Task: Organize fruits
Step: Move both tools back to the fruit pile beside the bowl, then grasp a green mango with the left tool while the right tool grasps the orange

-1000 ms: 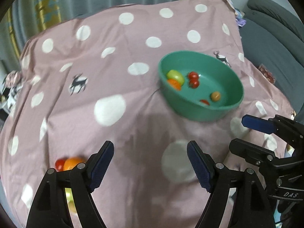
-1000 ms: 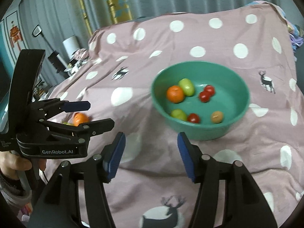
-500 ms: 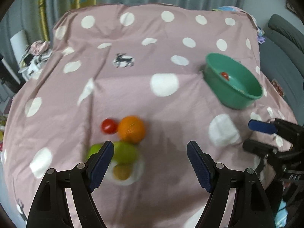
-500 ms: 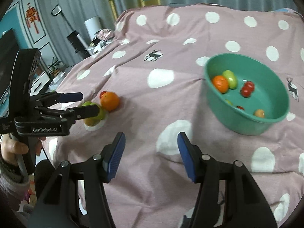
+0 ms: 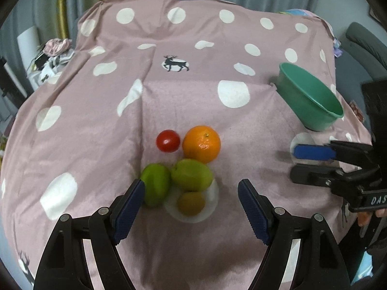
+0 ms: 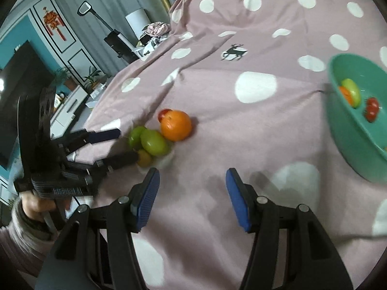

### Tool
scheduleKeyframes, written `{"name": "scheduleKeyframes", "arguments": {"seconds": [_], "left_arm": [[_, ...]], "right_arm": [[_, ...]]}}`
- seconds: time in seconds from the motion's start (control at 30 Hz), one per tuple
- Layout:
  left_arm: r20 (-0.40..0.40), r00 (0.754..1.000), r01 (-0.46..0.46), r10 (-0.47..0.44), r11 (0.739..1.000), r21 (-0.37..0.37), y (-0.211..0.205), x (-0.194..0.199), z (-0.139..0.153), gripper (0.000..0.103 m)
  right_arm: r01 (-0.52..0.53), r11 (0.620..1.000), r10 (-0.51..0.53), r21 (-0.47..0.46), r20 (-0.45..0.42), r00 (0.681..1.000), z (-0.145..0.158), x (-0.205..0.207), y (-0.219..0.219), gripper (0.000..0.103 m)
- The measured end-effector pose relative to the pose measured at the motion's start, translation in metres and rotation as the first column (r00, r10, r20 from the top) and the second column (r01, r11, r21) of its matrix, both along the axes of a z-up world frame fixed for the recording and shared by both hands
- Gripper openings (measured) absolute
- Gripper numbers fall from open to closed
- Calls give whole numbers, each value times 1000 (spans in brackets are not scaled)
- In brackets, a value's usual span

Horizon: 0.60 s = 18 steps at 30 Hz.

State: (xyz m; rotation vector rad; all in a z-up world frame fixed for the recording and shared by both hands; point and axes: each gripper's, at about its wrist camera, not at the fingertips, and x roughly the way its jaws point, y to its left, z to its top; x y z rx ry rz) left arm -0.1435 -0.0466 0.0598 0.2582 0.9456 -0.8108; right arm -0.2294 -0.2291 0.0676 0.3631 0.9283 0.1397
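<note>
Round teal plastic bowl (image 6: 358, 130) at right edge of right wrist view, holding a green oval fruit (image 6: 352, 92) against an orange one (image 6: 345, 94), plus two small red tomatoes (image 6: 371, 109). Centre of left wrist view: cluster on pink polka-dot cloth (image 5: 101, 145): round orange (image 5: 201, 144), red tomato (image 5: 168, 141), two green fruits (image 5: 191, 174), small yellowish fruit (image 5: 191, 203). Left gripper (image 5: 191, 209) spread wide, empty, just short of cluster. Right gripper (image 6: 192, 199) likewise wide, empty.

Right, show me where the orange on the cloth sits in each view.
Left wrist view: orange just above centre, right of the red tomato, ahead of the open left gripper.
Right wrist view: orange left of centre, hiding most of the tomato.
Shared landmark: the green bowl, at right in both.
</note>
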Motion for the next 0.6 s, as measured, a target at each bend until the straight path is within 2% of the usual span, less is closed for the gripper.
{"name": "scheduleKeyframes", "arguments": {"seconds": [0.1,0.27,0.5,0.6], "left_arm": [[2,1000,-5,5,1000,19,-1,6,-6,79],[-46,999,18,-20,999,-42,5,15,-8,79],[-8,996,92,-92,995,-29,-12,14,-6,79],[17,993,120,-120,993,-1,-17,14,-7,74]], "right_arm": [[-2,999,3,42,-18,1000,-6,21,2,59],[-22,997,25,72,-42,999,-15,42,8,59],[-9,995,16,96,-70,997,-22,75,9,59],[-24,997,30,79,-86,996,-25,88,16,58]]}}
